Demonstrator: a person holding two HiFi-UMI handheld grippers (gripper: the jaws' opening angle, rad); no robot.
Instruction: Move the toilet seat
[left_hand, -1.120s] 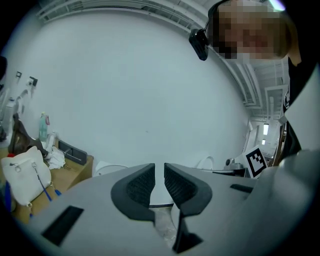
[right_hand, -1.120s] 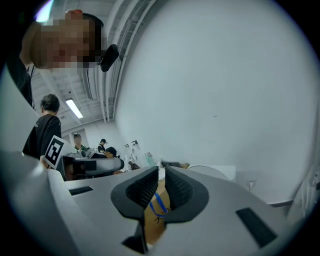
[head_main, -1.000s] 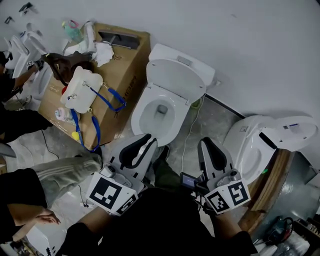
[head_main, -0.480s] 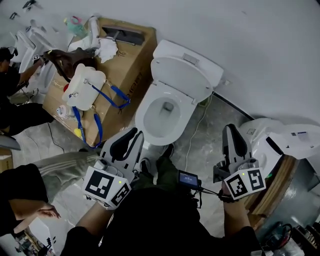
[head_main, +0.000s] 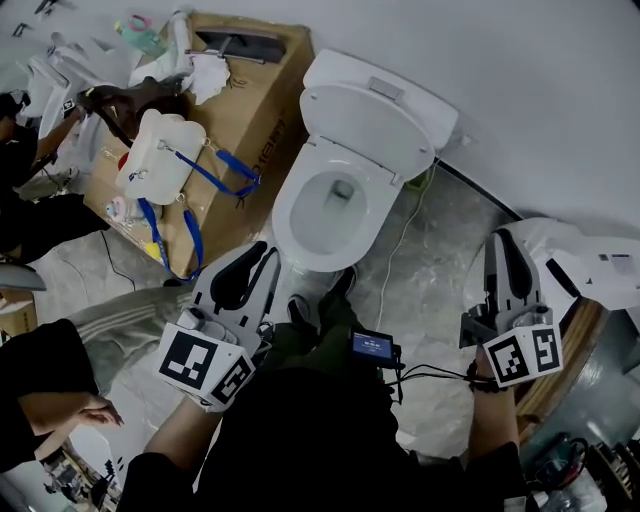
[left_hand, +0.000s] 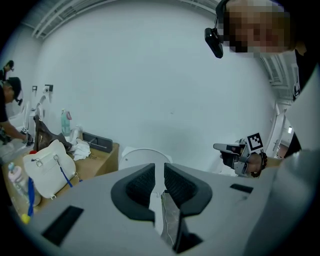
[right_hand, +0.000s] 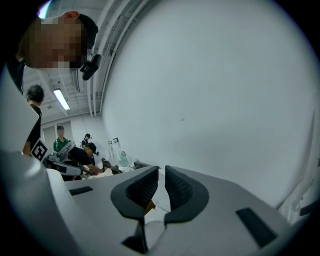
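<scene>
The toilet seat (head_main: 288, 212) appeared to lie flat on the bowl, straight ahead of the left gripper (head_main: 262, 252) and just beyond its tips. Its long axis ran away from that gripper toward the raised lid (head_main: 372, 118). The left gripper was clenched on nothing. The right gripper (head_main: 505, 240), also clenched and empty, was well apart on the right, so the left one seemed the nearer to the seat.

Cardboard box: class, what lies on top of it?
A white handbag with a blue strap, a crumpled white cloth and a grey tray lie on the box. Whatever is under the handbag is hidden.
</scene>
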